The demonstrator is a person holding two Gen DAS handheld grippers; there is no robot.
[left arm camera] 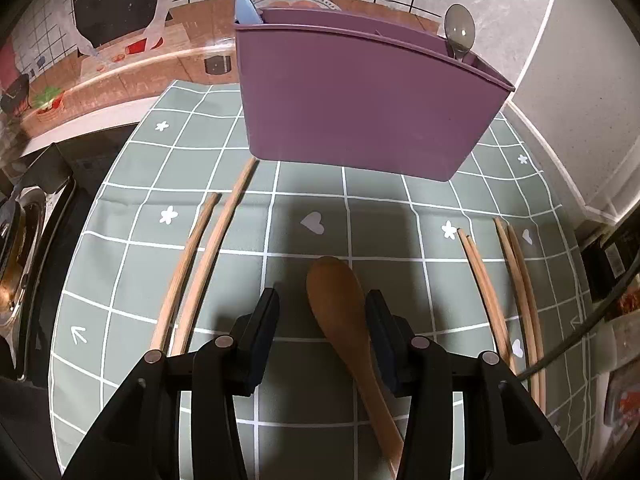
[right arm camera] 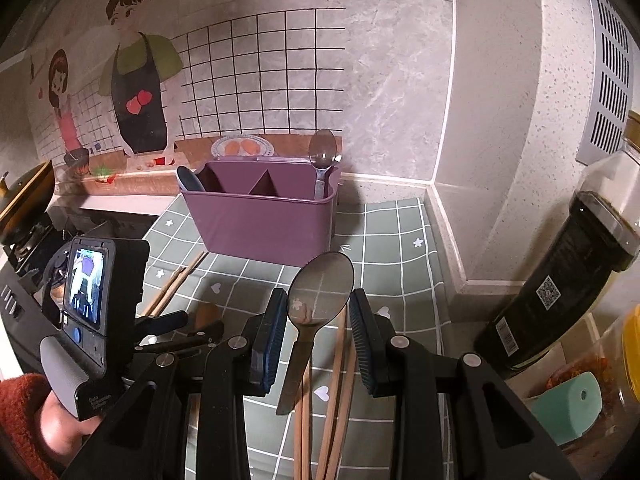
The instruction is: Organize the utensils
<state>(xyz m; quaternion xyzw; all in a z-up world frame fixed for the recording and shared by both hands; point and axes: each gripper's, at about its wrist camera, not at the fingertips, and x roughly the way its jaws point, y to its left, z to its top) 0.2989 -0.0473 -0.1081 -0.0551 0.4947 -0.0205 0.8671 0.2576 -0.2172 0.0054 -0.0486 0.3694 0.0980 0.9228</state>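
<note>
The purple utensil caddy (left arm camera: 360, 100) stands upright at the back of the table (left arm camera: 132, 264), upper centre of the left wrist view, w/ its dividers splitting it into compartments so each utensil type gets its own slot; a clear gray spoon (left arm camera: 459, 30) already stands bowl-up in the right-end slot & a blue utensil (left arm camera: 246, 6) in the left-end one. The left claw (left arm camera: 322, 332) sits low over the green grid mat, jaws wide, w/ the wooden spoon (left arm camera: 340, 312) lying flat btwn them, its bowl close to the right finger, nothing clamped yet; prob. lined up along the handle so closing takes it cleanly. Loose wooden chopsticks lie in pairs either side: one pair (left arm camera: 204, 264) at left, more (left arm camera: 508, 292) at right, spread out & apart so each can be picked singly. In the right wrist view, the right claw (right arm camera: 318, 340) is also wide, w/ a translucent gray spoon (right arm camera: 318, 296) btwn its fingers; whether it rests on the mat or is lifted can't be told. Chopsticks (right arm camera: 340, 392) run under it. A dark sauce bottle (right arm camera: 560, 280) stands at right, well apart.
</note>
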